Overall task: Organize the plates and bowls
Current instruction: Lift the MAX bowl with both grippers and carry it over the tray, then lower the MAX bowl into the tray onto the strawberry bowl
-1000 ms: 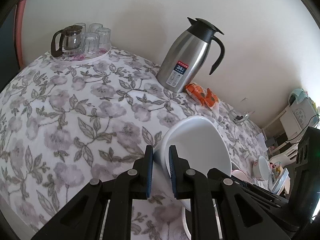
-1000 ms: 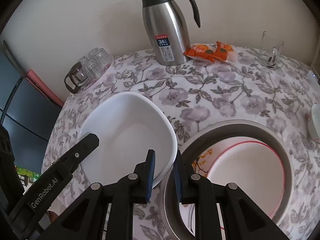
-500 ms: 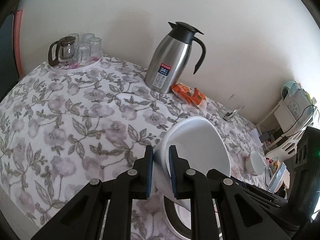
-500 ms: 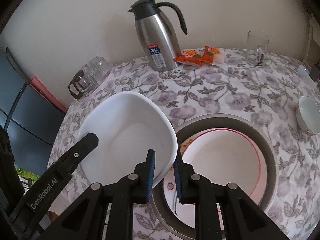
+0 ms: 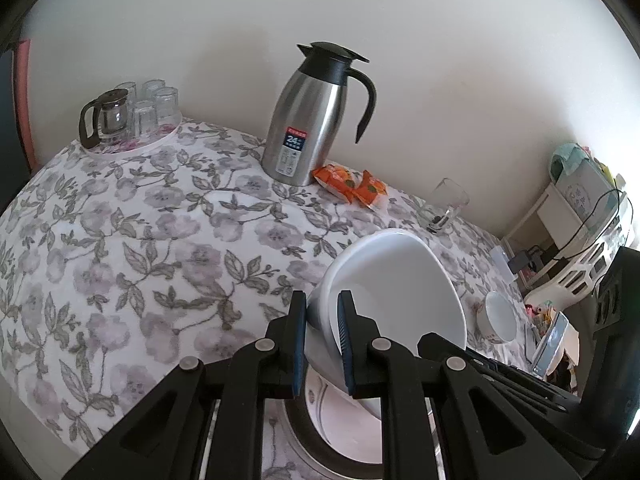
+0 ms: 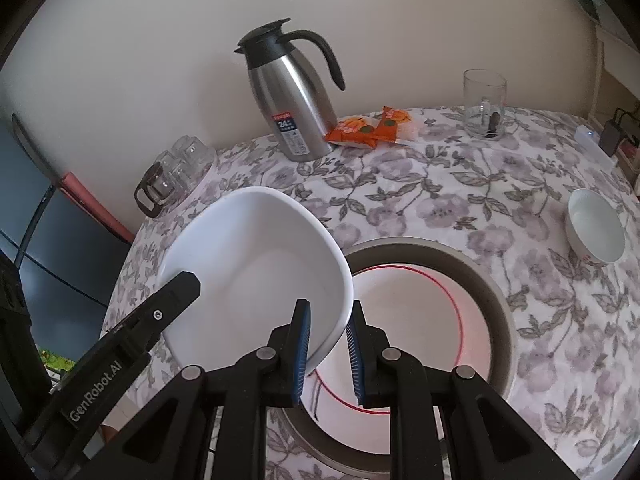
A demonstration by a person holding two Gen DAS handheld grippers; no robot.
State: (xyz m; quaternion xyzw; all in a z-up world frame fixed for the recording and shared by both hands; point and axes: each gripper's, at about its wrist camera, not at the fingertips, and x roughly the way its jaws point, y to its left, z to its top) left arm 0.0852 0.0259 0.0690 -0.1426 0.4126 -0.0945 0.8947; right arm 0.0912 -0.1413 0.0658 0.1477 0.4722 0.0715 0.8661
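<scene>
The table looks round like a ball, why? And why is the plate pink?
In both wrist views the fisheye lens bends the flat table into a dome and leaves dark corners. In the right wrist view, the plate glows pink near its red rim line, likely tinted light; the cause isn't visible.

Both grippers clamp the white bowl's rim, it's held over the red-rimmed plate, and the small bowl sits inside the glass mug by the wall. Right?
Not quite. The left gripper and right gripper do clamp the white bowl over the red-rimmed plate. But the small bowl stands on the tablecloth, well apart from the glass mug. The right wrist view shows both.
</scene>
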